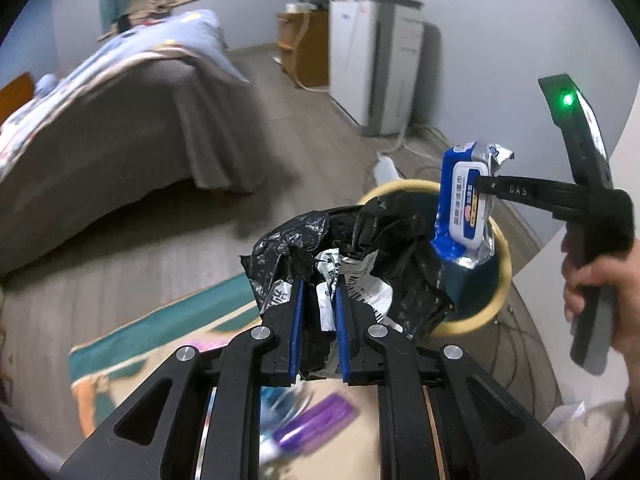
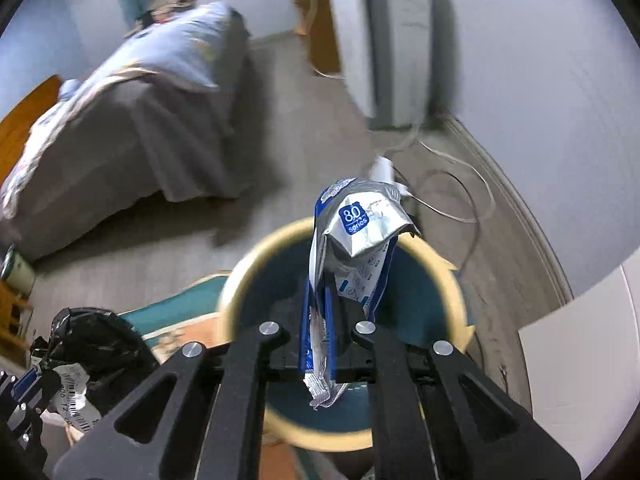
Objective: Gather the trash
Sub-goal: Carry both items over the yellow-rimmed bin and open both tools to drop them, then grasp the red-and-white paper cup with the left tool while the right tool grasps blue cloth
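A: What does the left gripper (image 1: 320,296) have?

B: Its blue-padded jaws are nearly closed on a crumpled black plastic bag with white printed paper (image 1: 352,256), held near, just left of the round teal bin with a cream rim (image 1: 502,276).

A: And the right gripper (image 2: 320,320)?

B: Clamped tight on a blue and silver wet-wipes packet (image 2: 356,224), which hangs directly over the bin's (image 2: 420,280) opening. The grey-skirted bed (image 1: 120,128) stands far left, a white cabinet (image 1: 372,64) far right.

Motion blurs the purple item (image 1: 316,424) beneath the left jaws.
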The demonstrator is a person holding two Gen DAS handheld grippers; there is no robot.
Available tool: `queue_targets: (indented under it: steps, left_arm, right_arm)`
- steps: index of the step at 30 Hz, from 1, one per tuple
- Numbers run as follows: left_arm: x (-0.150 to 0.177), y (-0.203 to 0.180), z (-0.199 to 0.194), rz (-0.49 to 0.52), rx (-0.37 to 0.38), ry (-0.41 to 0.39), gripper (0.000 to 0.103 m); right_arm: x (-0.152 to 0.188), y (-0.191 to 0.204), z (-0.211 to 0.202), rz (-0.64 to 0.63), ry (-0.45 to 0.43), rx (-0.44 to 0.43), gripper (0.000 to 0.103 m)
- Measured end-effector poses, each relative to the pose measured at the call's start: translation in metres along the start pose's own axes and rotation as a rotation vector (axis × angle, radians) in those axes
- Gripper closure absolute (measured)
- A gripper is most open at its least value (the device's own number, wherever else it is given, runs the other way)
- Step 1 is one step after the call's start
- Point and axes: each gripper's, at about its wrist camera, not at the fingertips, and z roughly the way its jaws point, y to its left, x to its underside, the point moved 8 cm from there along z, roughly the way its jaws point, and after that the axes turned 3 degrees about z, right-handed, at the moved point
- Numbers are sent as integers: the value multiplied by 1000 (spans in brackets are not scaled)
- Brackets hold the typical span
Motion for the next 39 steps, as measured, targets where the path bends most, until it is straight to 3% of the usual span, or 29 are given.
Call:
queue_targets:
  steps: [4,8,11,12,15,19,22,27,39]
  left_arm:
    - [-10,-30,54,22,46,49,86]
    - [-14,-42,78,22,82,41,80]
    - [-18,-48,83,24,79,39,53]
    - [-19,-51,82,27,97,25,46]
    - [-16,-51,75,62,59,12,40]
    - [-12,-43,52,76,9,-29,23]
    - [-12,-33,32,72,-31,-54,15]
    - [-8,-14,-2,37,-69,-92,12]
    - [14,40,-56,-19,-135,-119,11]
  right_arm:
    - [2,-21,14,19,20,31,96]
    - [7,-27,20,29,42,23,95]
    - [6,-26,17,18,36,27,94]
    - [5,-26,17,19,33,25,87]
    - [5,-26,12,32,25,15,65]
    - [6,-21,9,20,17,9,59]
    - [6,-12,4,-12,4,0,44]
    - [8,17,-9,-78,-24,-49,20]
    - [20,83,-30,-183,-42,-97,14]
